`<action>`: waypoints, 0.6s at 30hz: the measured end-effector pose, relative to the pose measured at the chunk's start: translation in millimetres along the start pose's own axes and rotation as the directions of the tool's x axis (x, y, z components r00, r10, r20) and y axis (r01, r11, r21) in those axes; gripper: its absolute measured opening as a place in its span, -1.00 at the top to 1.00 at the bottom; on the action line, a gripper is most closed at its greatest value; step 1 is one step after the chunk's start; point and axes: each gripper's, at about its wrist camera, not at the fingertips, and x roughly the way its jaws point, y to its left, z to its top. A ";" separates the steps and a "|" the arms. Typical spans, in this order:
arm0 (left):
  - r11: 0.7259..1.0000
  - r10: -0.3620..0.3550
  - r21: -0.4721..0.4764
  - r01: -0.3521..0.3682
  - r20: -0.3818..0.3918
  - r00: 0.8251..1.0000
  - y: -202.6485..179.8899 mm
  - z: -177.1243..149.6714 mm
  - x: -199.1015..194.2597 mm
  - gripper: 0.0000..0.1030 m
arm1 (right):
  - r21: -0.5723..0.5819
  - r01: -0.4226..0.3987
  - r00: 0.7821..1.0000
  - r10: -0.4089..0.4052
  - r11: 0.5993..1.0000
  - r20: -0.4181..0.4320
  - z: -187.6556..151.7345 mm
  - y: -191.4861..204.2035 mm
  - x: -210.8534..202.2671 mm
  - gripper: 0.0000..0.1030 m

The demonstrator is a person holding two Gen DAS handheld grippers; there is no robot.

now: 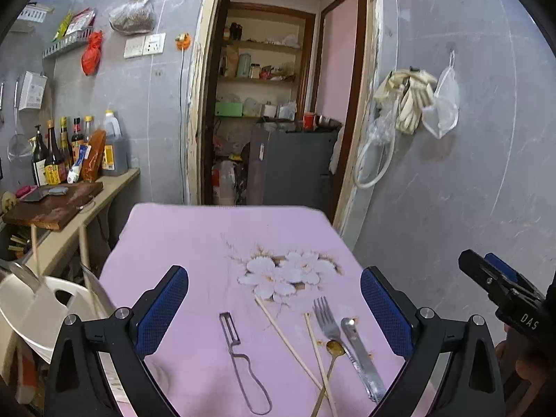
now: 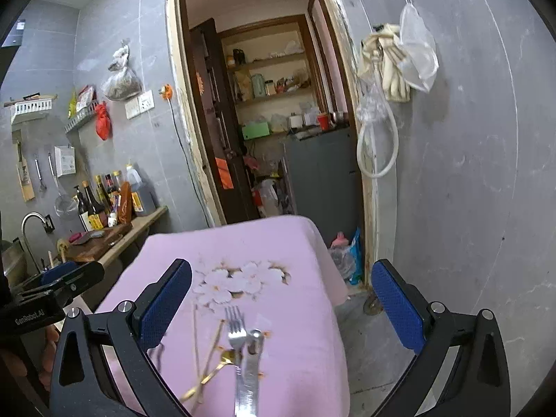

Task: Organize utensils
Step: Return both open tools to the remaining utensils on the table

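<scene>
Your left gripper (image 1: 274, 307) hangs nearest the lens, its two blue pads spread wide with nothing between them, above a table draped in a pink cloth (image 1: 194, 243) printed with white flowers. Your right gripper (image 2: 281, 304) stands just as wide and just as empty over the same table. On the cloth, near its front edge, lie six utensils: one wire-handled peeler (image 1: 239, 354) on its own to the left, two wooden chopsticks (image 1: 288, 344) crossing low down, one small gold spoon (image 1: 334, 349) touching them, one steel fork (image 1: 328, 319) and, just beside it, one flat steel utensil (image 1: 358, 351) whose kind you cannot tell.
</scene>
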 end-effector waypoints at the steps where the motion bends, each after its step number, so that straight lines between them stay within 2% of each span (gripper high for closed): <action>1: 1.000 0.007 -0.002 -0.007 -0.013 1.000 -0.9 -3.8 5.4 -0.94 | 0.008 -0.005 1.000 0.005 1.000 -0.010 -4.3 -3.7 6.0 -0.98; 8: 0.996 0.072 -0.051 -0.079 -0.139 0.988 0.9 -29.7 43.6 -0.94 | 0.045 -0.042 0.995 0.046 0.998 -0.094 -38.1 -17.7 46.1 -0.98; 12: 0.990 0.105 -0.067 -0.120 -0.205 0.973 5.1 -41.9 64.6 -0.94 | 0.056 -0.056 0.986 0.064 0.997 -0.152 -59.1 -22.4 66.3 -0.97; 14: 0.987 0.114 -0.076 -0.138 -0.256 0.960 10.1 -45.9 76.7 -0.89 | 0.049 -0.069 0.981 0.077 0.996 -0.180 -66.4 -21.6 74.6 -0.94; 18: 0.981 0.122 -0.103 -0.164 -0.328 0.937 20.6 -49.0 94.4 -0.64 | 0.046 -0.111 0.959 0.119 0.993 -0.258 -78.5 -16.8 92.9 -0.61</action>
